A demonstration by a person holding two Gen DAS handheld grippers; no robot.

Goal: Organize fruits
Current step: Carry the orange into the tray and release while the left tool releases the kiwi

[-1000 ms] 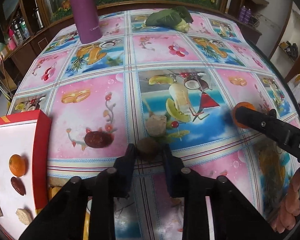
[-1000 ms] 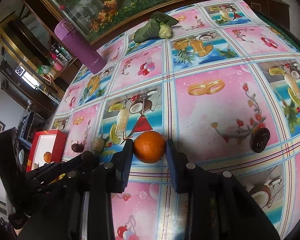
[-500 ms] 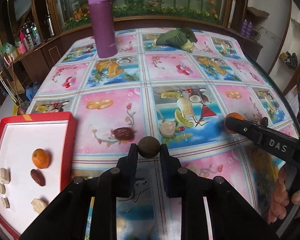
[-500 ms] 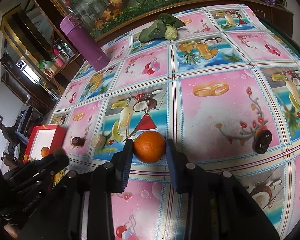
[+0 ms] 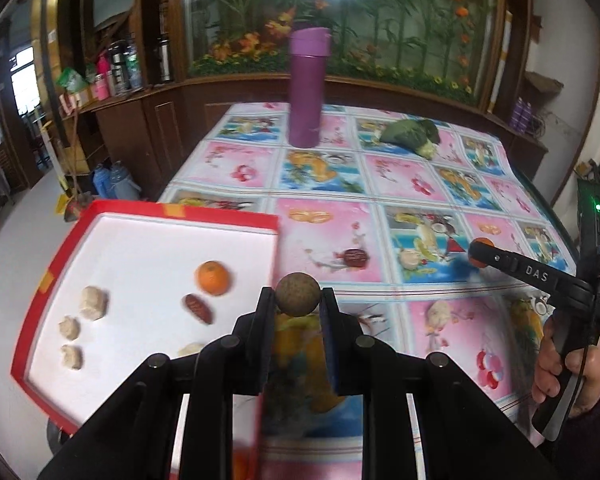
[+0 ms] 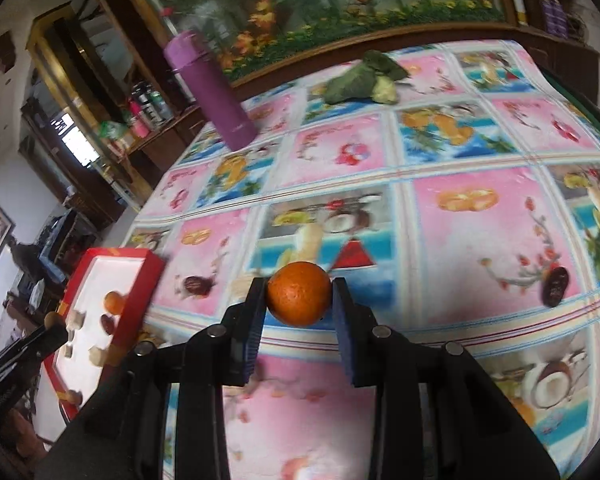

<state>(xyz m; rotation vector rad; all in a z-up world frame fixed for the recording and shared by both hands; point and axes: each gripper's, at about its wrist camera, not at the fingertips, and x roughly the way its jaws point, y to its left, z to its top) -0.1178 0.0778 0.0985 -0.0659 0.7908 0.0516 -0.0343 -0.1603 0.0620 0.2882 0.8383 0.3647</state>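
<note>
My left gripper [image 5: 297,300] is shut on a round brown fruit [image 5: 298,294], held above the table beside the right wall of a red tray [image 5: 48,276]. On the tray's white floor lie an orange [image 5: 213,277], a dark red date [image 5: 198,308] and several pale lumps [image 5: 93,302]. My right gripper [image 6: 299,300] is shut on an orange [image 6: 299,299], lifted over the patterned tablecloth. In the left wrist view the right gripper [image 5: 480,252] reaches in from the right, held by a hand [image 5: 560,364]. Loose dates [image 5: 356,257] [image 6: 555,286] lie on the cloth.
A tall purple flask [image 5: 308,88] stands at the table's far side, with a green leafy vegetable [image 5: 414,135] to its right. A pale lump [image 5: 409,258] rests mid-table. The red tray [image 6: 140,292] overhangs the table's left edge. Wooden cabinets ring the far side.
Both grippers have lifted their fruits off the table. The left one has swung left toward the red tray with the brown fruit. The right one rose with the orange.
</note>
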